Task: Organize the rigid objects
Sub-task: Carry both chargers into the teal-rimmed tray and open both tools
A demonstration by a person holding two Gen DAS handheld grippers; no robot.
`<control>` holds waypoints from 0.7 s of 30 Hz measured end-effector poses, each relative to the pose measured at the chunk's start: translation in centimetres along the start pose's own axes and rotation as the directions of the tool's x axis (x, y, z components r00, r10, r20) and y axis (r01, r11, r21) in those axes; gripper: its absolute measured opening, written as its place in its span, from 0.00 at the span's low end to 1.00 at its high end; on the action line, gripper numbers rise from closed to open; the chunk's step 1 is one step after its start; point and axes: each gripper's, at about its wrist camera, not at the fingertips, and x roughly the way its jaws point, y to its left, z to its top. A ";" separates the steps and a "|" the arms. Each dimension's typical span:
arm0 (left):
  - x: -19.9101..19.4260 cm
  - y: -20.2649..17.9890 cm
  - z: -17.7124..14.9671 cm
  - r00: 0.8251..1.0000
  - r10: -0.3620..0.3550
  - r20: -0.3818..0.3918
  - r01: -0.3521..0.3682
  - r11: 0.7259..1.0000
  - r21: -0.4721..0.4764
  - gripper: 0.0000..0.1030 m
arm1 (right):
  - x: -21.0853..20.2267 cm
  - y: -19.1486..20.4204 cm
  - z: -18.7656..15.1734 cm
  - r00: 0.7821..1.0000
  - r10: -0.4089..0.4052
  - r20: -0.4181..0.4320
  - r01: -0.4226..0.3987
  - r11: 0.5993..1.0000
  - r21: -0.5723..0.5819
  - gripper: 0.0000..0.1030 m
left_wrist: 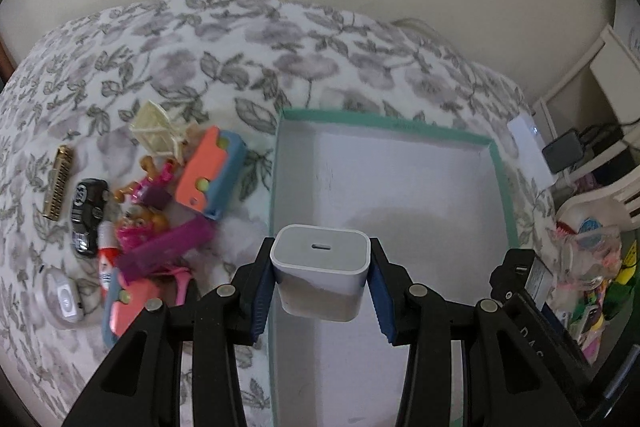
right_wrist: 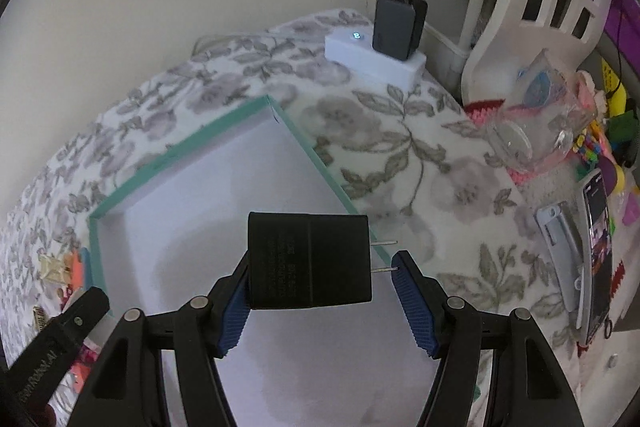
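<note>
My left gripper (left_wrist: 320, 267) is clamped on a white charger (left_wrist: 320, 269), both blue pads pressing its sides, above the near end of the teal-rimmed box (left_wrist: 496, 163) on the floral bedspread (left_wrist: 160, 59). My right gripper (right_wrist: 320, 279) holds a black charger (right_wrist: 308, 261) endwise over the same box (right_wrist: 168, 155), prongs pointing at the right pad. A toy pile (left_wrist: 160, 195) lies left of the box.
</note>
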 end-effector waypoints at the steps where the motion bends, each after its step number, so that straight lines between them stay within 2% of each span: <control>1: 0.5 -0.1 -0.2 1.000 0.000 -0.011 0.000 1.000 0.007 0.44 | 0.2 0.0 -0.1 1.000 -0.001 -0.006 0.001 1.000 -0.004 0.68; 11: 2.7 -0.3 -1.3 0.998 0.017 -0.061 -0.015 0.999 0.032 0.44 | 2.2 0.3 -1.3 0.997 -0.016 -0.073 0.014 0.999 -0.030 0.68; 16: 3.0 -0.3 -1.4 0.998 0.018 -0.062 -0.015 0.999 0.042 0.44 | 3.5 0.1 -2.0 0.993 -0.025 -0.113 0.022 0.999 -0.026 0.68; 21: 3.0 -0.3 -1.3 0.998 0.016 -0.063 -0.013 0.999 0.041 0.44 | 3.4 0.0 -2.2 0.994 -0.021 -0.106 0.018 0.999 -0.029 0.68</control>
